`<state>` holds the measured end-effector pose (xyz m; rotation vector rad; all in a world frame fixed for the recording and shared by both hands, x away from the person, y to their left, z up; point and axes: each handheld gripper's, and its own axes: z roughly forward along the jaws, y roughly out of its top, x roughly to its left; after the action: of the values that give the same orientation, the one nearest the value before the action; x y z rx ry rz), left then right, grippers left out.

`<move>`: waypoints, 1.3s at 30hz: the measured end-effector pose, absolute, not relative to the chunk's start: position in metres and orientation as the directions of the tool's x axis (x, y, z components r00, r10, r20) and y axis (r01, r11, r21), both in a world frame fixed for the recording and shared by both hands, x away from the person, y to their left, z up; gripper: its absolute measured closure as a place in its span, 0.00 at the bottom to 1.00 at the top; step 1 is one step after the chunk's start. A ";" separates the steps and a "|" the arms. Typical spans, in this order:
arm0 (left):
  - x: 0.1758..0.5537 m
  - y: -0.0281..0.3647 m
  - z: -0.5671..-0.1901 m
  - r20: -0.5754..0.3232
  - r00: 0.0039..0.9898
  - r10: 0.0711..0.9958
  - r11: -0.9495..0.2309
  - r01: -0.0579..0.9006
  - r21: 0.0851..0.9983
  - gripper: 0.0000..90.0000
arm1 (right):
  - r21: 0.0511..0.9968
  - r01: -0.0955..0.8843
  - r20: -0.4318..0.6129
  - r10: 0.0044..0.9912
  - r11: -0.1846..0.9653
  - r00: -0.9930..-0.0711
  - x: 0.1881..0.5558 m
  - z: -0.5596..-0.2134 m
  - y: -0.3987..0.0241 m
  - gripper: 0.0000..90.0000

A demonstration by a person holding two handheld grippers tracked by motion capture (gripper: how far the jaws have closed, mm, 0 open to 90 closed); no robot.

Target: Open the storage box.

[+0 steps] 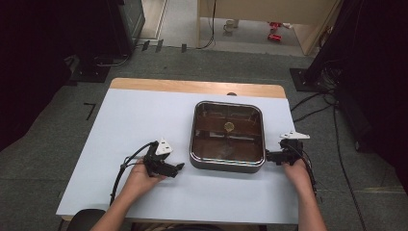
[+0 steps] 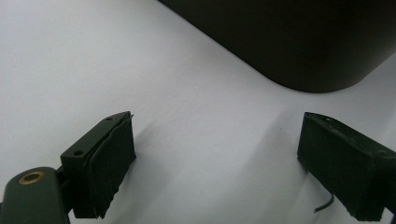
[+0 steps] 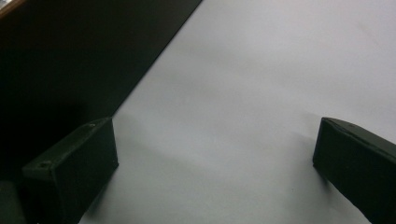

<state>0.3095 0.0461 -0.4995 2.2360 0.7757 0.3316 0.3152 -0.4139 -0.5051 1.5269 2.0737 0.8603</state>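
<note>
No readable text, labels, brands or numbers were visible anywhere: nothing on the dark square pan (image 1: 227, 163), the table cover (image 1: 144, 115) or the floor items.

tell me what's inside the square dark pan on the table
Inside the square dark metal pan lies one small round yellowish piece on a glossy brown bottom; reflections blur the rest.

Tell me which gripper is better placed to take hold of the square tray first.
Right. The right gripper sits right at the tray near corner, fingers open. The left gripper is also open but a little short of the tray's wall.
</note>
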 end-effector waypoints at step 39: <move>0.325 0.044 -0.448 -0.146 0.800 0.582 -0.556 0.523 0.646 0.37 | 0.695 0.690 0.025 0.952 0.204 -0.306 0.315 -0.505 -0.414 0.00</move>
<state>0.3249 0.0442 -0.4476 2.2806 0.8114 0.1099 0.3152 -0.4139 -0.5051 1.5274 2.0736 0.8606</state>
